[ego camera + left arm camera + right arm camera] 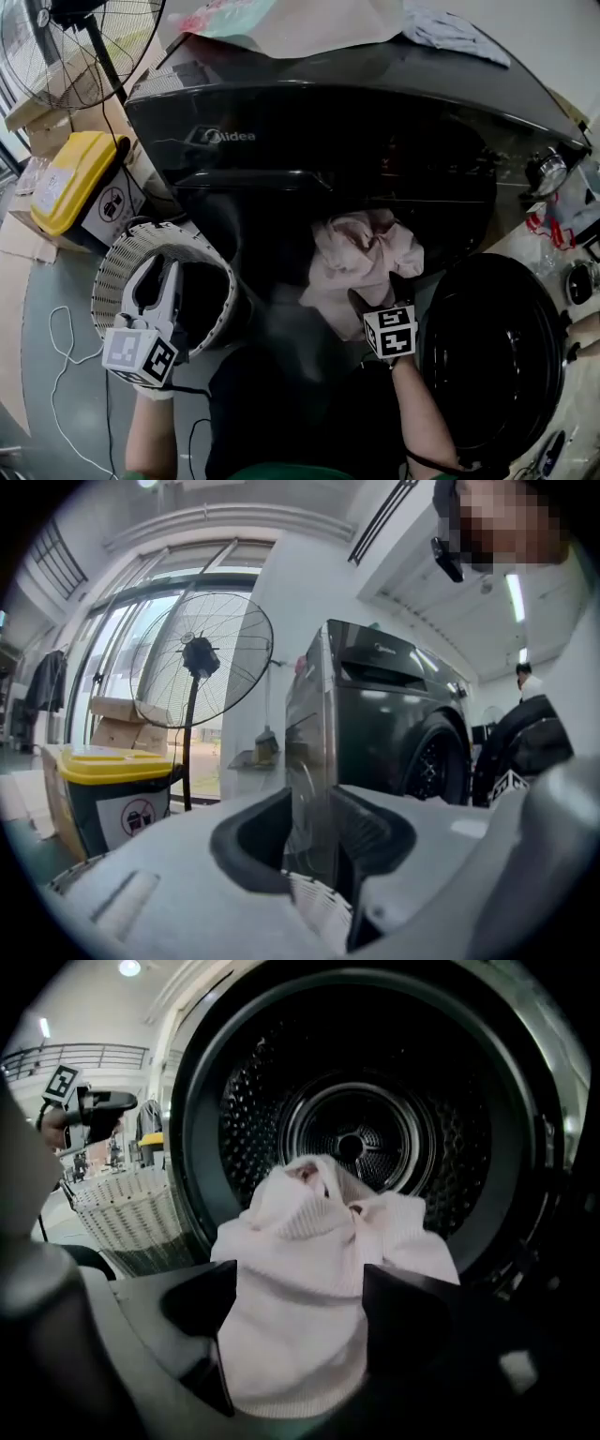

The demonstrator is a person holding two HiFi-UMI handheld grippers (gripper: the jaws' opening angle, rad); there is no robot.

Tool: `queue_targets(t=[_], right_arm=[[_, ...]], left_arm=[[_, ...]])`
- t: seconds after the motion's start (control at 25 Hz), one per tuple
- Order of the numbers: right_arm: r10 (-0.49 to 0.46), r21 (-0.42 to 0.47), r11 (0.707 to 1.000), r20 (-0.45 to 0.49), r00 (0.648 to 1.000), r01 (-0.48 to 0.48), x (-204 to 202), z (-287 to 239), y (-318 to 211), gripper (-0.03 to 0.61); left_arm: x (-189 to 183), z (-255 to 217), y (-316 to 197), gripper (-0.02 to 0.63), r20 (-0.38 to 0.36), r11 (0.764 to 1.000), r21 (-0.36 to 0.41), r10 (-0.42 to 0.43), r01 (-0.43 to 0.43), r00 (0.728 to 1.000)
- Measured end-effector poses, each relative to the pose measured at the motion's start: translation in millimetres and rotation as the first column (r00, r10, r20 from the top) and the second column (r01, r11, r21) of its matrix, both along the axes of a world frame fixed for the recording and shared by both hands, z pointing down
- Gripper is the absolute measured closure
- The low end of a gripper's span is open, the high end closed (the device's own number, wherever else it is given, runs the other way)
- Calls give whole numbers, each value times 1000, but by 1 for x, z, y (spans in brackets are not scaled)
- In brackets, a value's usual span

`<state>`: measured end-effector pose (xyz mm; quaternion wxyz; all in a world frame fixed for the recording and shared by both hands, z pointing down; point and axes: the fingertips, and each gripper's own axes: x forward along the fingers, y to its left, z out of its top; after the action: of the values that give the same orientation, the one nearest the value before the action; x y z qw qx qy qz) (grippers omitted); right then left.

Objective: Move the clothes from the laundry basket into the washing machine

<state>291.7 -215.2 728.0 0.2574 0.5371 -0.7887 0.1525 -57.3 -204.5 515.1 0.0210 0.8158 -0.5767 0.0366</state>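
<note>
The washing machine has a glossy, smooth dark casing and a shiny perforated metal drum. The pink garment is soft ribbed knit cloth. The laundry basket looks like white latticed plastic.

The garment was pale pink with a ribbed knit, the washing machine glossy black, the laundry basket white lattice. At ten o'clock, the bin was yellow-lidded.
</note>
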Motion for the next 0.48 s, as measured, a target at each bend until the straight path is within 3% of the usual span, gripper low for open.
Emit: queue_targets(t=[0.16,0.32,0.48], right_arm=[[-6,-174,985,-34,999,0,9,62,8,173],[-36,-231,973,-96,995,12,11,95,6,187],[-6,-162,987,-75,997,-6,17,77,-6,546]], left_arm=[[5,15,-5,488,1,1000,-18,8,-8,1000],[6,25,-4,488,10,999,-35,9,-8,1000],[0,27,-3,488,13,999,-41,-1,1,1000]])
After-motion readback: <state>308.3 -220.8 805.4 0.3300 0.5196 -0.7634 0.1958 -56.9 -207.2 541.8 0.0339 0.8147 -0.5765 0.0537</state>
